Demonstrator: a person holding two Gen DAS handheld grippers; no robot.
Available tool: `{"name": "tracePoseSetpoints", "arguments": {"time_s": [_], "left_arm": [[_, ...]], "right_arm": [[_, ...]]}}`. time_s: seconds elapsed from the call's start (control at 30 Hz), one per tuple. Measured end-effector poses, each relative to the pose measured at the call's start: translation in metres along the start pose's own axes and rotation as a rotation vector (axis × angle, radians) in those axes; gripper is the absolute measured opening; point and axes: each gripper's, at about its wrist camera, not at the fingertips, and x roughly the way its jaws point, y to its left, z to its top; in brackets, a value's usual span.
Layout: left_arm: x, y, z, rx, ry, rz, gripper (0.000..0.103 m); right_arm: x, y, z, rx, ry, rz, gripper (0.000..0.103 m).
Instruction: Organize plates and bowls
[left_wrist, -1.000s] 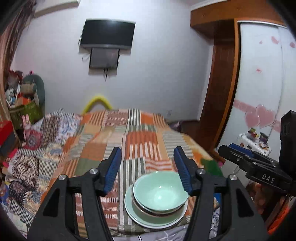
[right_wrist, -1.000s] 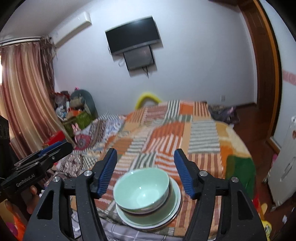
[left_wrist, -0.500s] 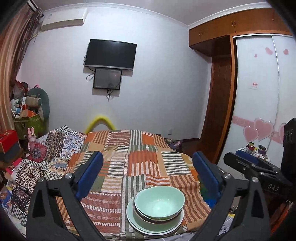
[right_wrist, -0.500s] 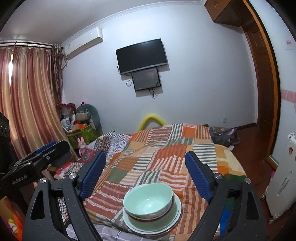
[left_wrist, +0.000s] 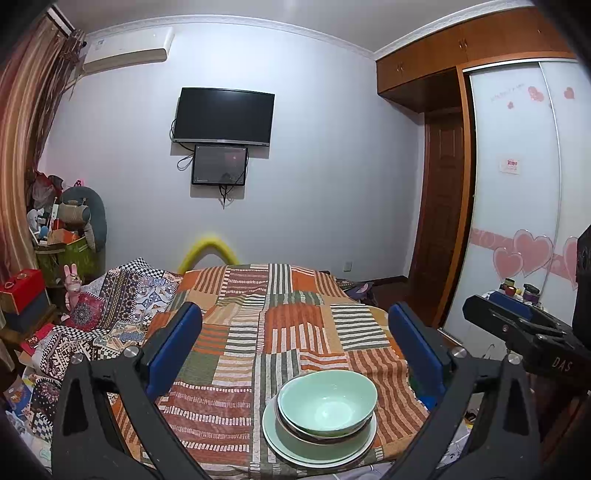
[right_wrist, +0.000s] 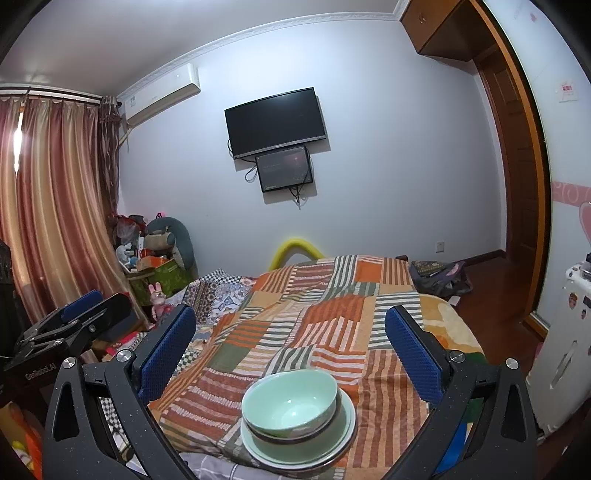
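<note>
The dishes sit in one neat pile at the bottom middle of the frame, near the edge of the striped blanket (left_wrist: 295, 332), so they take up little room. I count one green bowl (left_wrist: 327, 400) on top and one green plate (left_wrist: 317, 448) at the bottom. Between them is maybe one darker dish, hard to tell. The left gripper (left_wrist: 295, 350) and the right gripper (right_wrist: 290, 349) are both wide open and hold nothing.

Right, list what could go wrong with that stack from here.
The green bowl sits off-centre on the dishes beneath, so a nudge could tip it. The plate rests near the edge of the soft patchwork blanket, where it could slide off. Both grippers, left and right, are open and hold nothing.
</note>
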Motion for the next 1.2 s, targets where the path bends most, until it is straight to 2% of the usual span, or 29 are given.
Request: {"name": "tracePoseSetpoints", "arguments": {"time_s": [0.9,1.2], "left_arm": [[0.01,0.006,-0.005,-0.013,0.032,-0.002,0.103],[0.011,0.007,-0.006,-0.016,0.038,-0.03,0.103]], "right_arm": [[0.0,0.002,-0.002,-0.01,0.031,0.006,0.102],[0.0,0.003,-0.002,-0.012,0.036,0.008,0.102]]}}
